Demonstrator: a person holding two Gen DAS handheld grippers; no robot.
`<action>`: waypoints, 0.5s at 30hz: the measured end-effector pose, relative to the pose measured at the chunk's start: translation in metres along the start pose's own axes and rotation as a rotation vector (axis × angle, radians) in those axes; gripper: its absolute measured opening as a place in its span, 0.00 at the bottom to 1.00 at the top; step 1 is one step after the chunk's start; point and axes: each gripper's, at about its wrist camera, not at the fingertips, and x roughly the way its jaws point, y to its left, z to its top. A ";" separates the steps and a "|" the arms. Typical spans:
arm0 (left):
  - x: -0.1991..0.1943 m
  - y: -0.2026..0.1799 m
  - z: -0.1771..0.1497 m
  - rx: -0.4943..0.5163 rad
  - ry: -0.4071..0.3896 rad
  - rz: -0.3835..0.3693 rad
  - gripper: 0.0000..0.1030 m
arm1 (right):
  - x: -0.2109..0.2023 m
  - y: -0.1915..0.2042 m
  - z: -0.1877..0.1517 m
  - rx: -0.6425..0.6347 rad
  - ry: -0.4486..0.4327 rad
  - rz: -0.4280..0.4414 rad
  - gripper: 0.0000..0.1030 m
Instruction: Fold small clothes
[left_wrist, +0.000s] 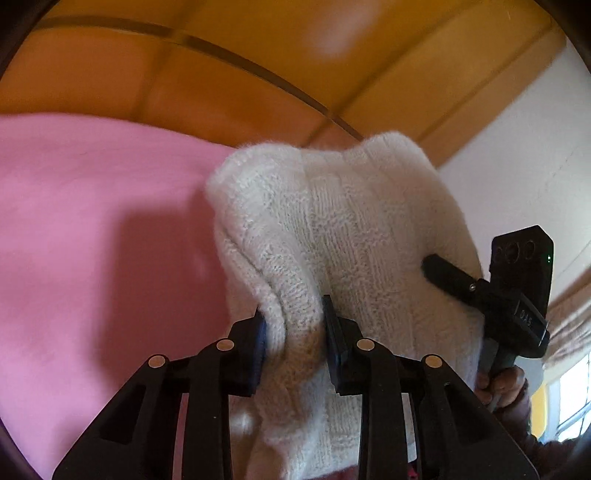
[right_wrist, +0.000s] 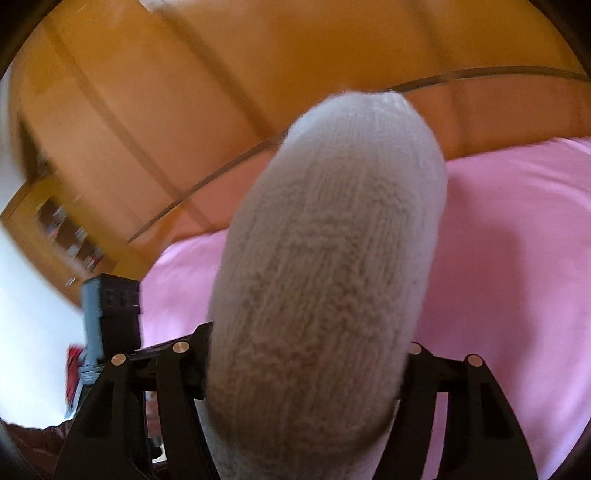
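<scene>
the left tool (left_wrist: 295, 325) is clamped on a fold of a cream knitted garment (left_wrist: 332, 229), pinched between its two pads near the camera. the right tool (right_wrist: 306, 354) grips a thick bundle of the same knit, its jaws wide around it; seen from the left wrist, one of its fingers (left_wrist: 443, 271) lies against the knit's right side. the garment hangs lifted above a pink bed sheet (left_wrist: 92, 221). beyond stands a blurred wooden headboard (left_wrist: 221, 81).

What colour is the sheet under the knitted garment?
Plain pink sheet, clearest in the left wrist view, behind the cream knitted garment.
</scene>
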 end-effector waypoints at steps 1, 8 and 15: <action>0.015 -0.011 0.003 0.024 0.021 0.003 0.26 | -0.010 -0.021 -0.001 0.029 -0.009 -0.045 0.64; 0.100 -0.050 -0.005 0.147 0.119 0.224 0.27 | -0.019 -0.111 -0.049 0.250 0.009 -0.211 0.86; 0.093 -0.071 -0.016 0.244 0.038 0.373 0.28 | -0.060 -0.065 -0.050 0.114 -0.167 -0.408 0.84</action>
